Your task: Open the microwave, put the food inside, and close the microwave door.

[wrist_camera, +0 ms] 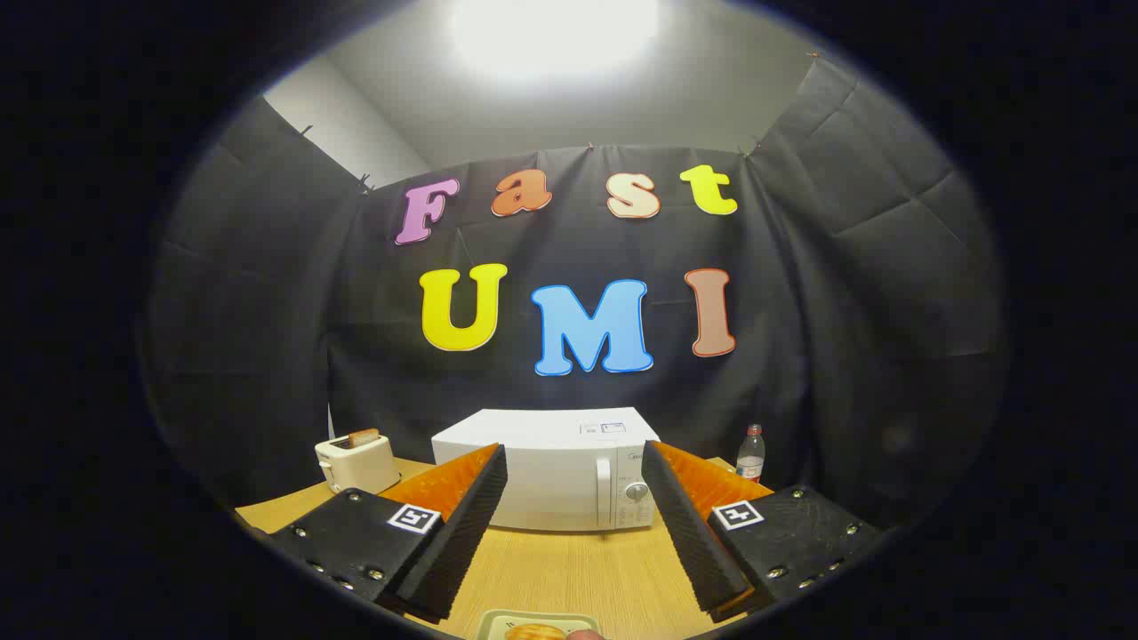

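A white microwave (556, 476) stands at the back of the wooden table (569, 569), its door shut and its control panel with a dial on its right side. My gripper (573, 498) is open, held well back from the microwave, and the appliance shows in the gap between the fingers. Nothing is between the fingers. A pale plate (538, 627) with browned food (535, 633) lies on the table below and close in front of the fingers, partly cut off.
A white toaster (357, 462) with a slice of toast in it sits left of the microwave. A plastic bottle (751, 453) with a red cap stands right of the microwave. Black cloth walls close the booth behind and at both sides.
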The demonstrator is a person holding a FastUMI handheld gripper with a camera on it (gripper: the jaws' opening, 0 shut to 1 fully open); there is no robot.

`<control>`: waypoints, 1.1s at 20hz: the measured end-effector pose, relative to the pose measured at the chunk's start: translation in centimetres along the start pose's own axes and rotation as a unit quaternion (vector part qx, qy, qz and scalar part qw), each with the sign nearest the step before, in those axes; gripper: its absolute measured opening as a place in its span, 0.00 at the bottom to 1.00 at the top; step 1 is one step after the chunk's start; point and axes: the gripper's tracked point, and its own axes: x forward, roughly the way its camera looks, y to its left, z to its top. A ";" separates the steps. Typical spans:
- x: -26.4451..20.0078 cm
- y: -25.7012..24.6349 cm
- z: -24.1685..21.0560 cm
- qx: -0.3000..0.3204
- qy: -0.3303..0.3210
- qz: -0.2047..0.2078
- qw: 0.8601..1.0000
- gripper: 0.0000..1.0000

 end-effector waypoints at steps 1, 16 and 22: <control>0.3 0.0 -0.1 -0.002 0.002 0.001 1.000 0.96; 11.9 -2.6 -4.1 0.002 0.024 0.009 1.000 0.96; 17.6 -3.2 -8.1 0.005 0.052 0.013 0.999 0.96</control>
